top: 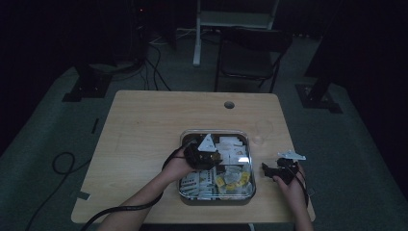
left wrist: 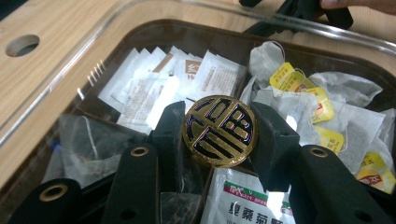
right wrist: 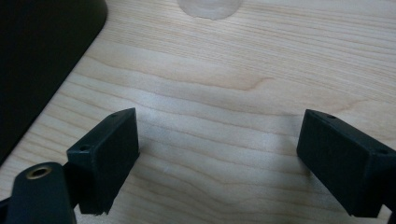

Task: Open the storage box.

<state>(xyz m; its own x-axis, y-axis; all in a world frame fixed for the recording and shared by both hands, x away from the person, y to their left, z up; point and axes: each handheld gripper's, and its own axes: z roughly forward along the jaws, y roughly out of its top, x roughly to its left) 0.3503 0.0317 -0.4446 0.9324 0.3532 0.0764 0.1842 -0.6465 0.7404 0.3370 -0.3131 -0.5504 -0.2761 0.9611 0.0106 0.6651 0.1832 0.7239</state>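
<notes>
Lifting the round medallion out over the tea box

Your left tool is clamped on the black-and-gold medallion, a jaw pressing each side of its rim, and you hold it just above the tea bags and paper sachets inside the clear-walled box. Your right tool stands wide with nothing between its jaws, low over the bare counter just beside the box. Next, I judge, you carry the medallion clear of the rim; keep the squeeze steady, since the grip is only on its thin edge.
</notes>
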